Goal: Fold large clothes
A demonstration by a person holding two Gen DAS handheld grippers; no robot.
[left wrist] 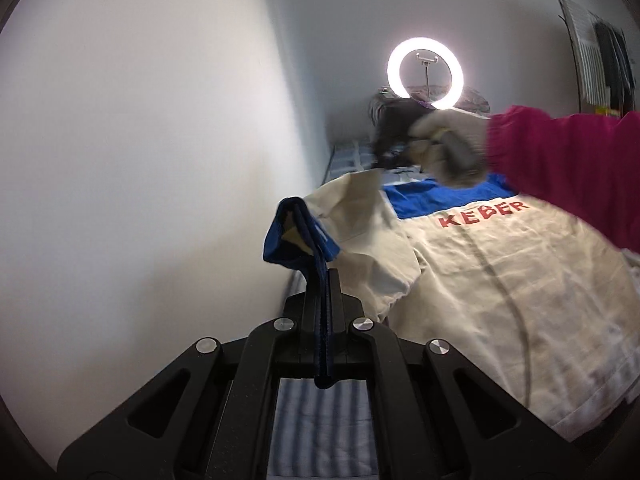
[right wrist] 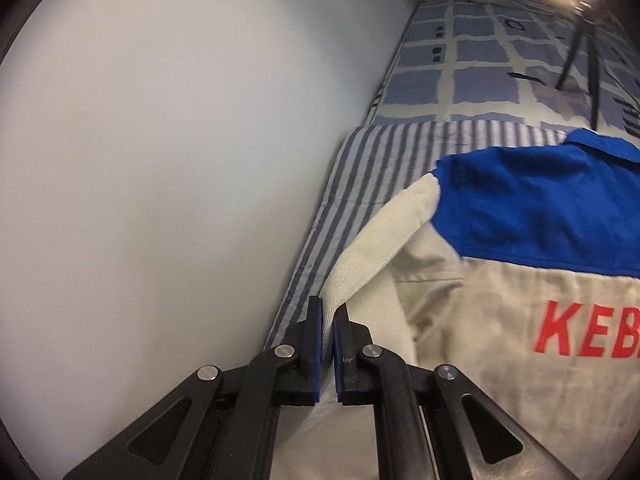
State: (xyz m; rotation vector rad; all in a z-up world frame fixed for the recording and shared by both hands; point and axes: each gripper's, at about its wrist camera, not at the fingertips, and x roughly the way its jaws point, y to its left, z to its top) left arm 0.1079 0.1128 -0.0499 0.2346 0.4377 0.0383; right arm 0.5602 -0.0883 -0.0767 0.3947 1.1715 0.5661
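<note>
A large beige work jacket with a blue yoke and red lettering lies back-up on the bed. My left gripper is shut on the blue cuff of its sleeve, lifted above the bed near the wall. In the right wrist view the jacket fills the right side. My right gripper is shut on a raised fold of the beige sleeve just below the blue shoulder. In the left wrist view a gloved hand with a magenta sleeve holds that right gripper, blurred, over the collar.
A white wall runs close along the left of the bed. The striped sheet and a checked blue cover lie beyond the jacket. A lit ring light stands at the far end, with clothes hanging at the far right.
</note>
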